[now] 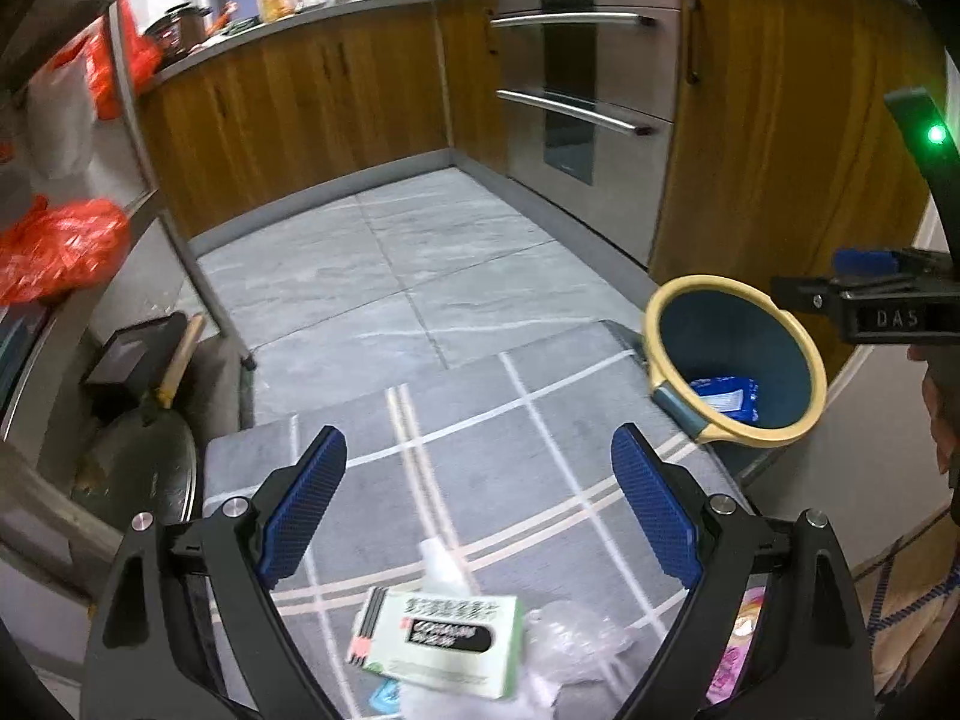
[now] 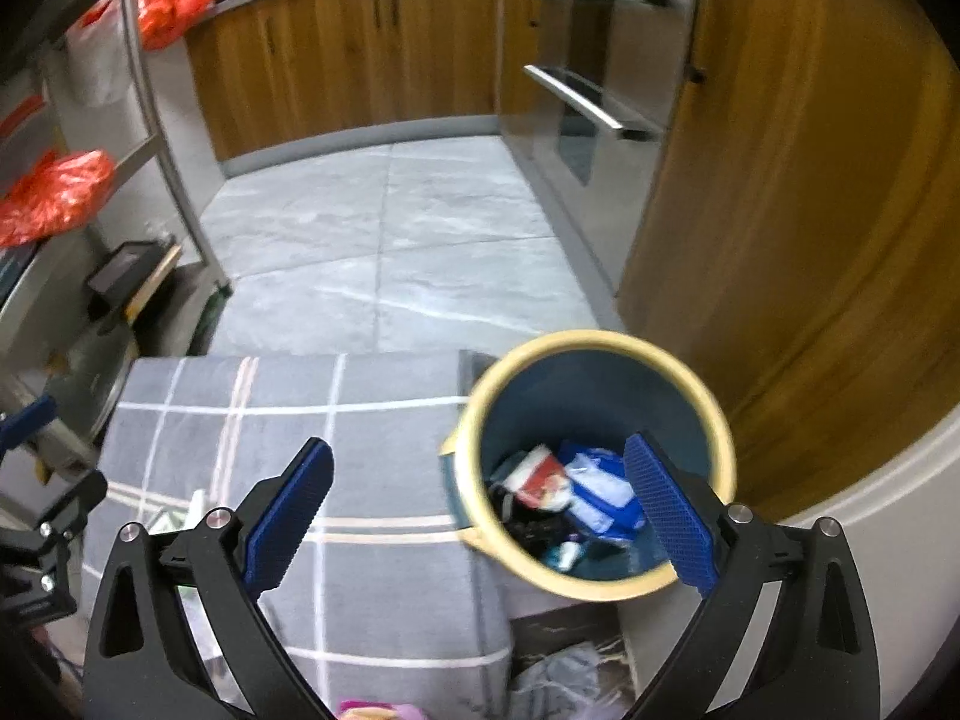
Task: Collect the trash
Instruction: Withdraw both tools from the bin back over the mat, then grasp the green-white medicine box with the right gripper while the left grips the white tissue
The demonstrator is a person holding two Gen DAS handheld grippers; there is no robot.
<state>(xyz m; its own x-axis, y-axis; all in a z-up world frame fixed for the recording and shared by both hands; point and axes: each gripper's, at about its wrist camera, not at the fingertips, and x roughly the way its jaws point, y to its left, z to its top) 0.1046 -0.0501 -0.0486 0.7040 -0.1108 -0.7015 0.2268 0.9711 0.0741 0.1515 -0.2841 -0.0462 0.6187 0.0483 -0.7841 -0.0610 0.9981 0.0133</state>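
A blue trash bin with a cream rim (image 2: 600,456) stands beside the grey plaid mat (image 2: 360,432); it holds a red-and-white packet (image 2: 540,477), a blue-and-white wrapper (image 2: 600,492) and other scraps. My right gripper (image 2: 480,510) is open and empty, its right finger over the bin's mouth. My left gripper (image 1: 480,504) is open and empty above the mat (image 1: 480,438). Just below it lie a green-and-white box (image 1: 444,639), clear crumpled plastic (image 1: 570,648) and a pink wrapper (image 1: 735,654). The bin (image 1: 735,360) is at the left view's right, with the right gripper (image 1: 870,300) above it.
Wooden cabinets (image 1: 300,114) and a steel oven (image 1: 588,102) line the far and right sides. A metal shelf rack (image 1: 138,138) with red bags (image 1: 60,252) stands left, with a pot lid (image 1: 138,468) and black box (image 1: 129,354) at its foot. Grey tiled floor (image 1: 408,264) lies beyond the mat.
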